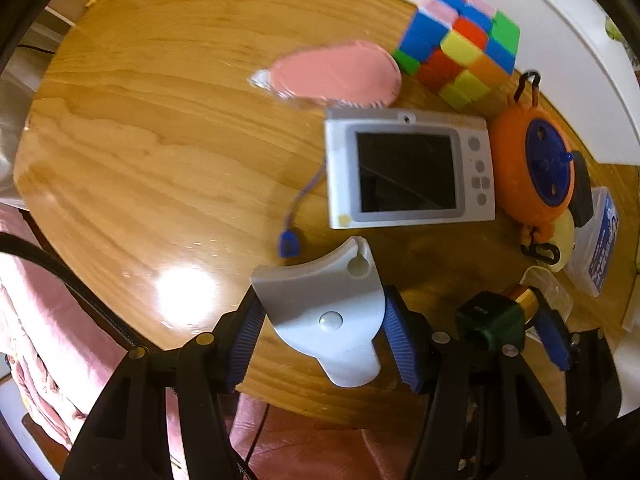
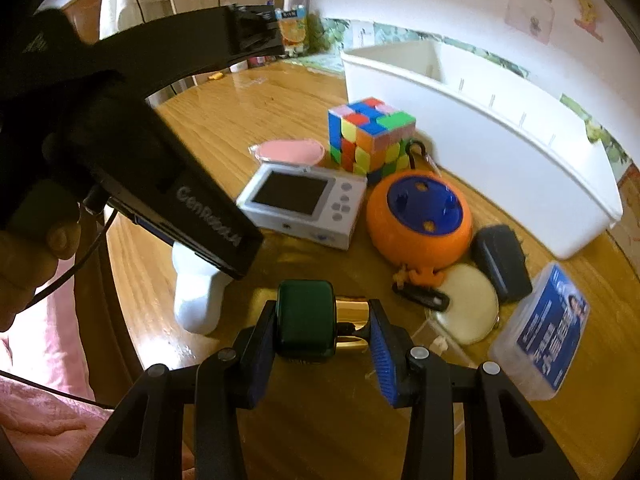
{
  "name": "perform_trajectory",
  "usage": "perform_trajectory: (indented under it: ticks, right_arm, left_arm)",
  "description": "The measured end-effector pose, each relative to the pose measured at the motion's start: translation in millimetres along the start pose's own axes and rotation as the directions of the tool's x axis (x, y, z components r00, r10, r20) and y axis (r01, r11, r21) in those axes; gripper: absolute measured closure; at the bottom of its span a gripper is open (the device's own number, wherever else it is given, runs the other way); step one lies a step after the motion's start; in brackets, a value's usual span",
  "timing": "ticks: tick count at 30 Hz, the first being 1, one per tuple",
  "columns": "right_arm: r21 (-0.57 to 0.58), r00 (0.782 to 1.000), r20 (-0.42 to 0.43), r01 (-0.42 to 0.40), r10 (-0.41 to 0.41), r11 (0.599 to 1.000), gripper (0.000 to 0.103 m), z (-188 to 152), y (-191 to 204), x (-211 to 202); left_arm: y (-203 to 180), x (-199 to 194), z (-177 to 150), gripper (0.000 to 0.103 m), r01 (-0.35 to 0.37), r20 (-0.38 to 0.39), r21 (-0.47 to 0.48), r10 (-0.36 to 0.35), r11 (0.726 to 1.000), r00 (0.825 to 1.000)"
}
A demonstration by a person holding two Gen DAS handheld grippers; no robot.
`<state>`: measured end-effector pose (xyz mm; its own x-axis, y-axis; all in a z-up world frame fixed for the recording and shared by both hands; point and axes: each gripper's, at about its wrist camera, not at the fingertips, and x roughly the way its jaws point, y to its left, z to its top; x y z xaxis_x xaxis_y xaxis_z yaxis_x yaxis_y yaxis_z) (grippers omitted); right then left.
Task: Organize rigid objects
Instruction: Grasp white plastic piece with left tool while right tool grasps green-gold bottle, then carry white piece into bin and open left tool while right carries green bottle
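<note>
Left gripper [image 1: 325,330] pointing straight down at the round glossy wooden table [image 1: 160,140], blue ribbed pads clamped on both sides of a pale grey plastic fan-shaped piece [image 1: 324,308] with a round button on its face; the piece sits near the table's front edge, just below the white compact camera [image 1: 408,168] lying screen-up. Right gripper [image 2: 322,332] angled down, pinching a dark green square-capped bottle with a gold collar [image 2: 308,320] over the table, cap against one pad, gold end against the other. Behind the camera: flat pink oval brush [image 1: 336,74] and a multicolour puzzle cube [image 1: 460,40]. Beside the camera: orange round reel with blue centre disc [image 2: 420,216], then a black pouch [image 2: 502,260], cream round compact [image 2: 468,304], and clear plastic box with blue label [image 2: 544,332]. Long white plastic bin [image 2: 500,140] stands at the far side, just behind the cube.
</note>
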<state>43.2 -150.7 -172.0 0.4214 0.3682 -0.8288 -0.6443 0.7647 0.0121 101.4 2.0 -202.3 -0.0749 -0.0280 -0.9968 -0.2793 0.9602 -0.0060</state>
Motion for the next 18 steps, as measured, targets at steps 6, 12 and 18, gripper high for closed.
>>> perform_trajectory:
  ticks: [6,12,18]
  right_arm:
    - [-0.038,0.998,0.060,-0.015,0.018,0.999,0.060,18,-1,-13]
    - [-0.082,0.991,0.136,-0.002,0.013,0.997,0.060,38,4,-30]
    - [-0.121,0.978,0.209,0.013,0.013,0.993,0.060,55,5,-46]
  left_arm:
    - [13,-22,-8,0.041,0.005,0.068,-0.010,-0.004,1.000,0.998]
    - [33,-52,-16,0.041,-0.001,0.150,-0.008,0.003,1.000,0.989]
    - [40,-86,-19,0.041,-0.027,0.251,-0.005,0.027,1.000,0.968]
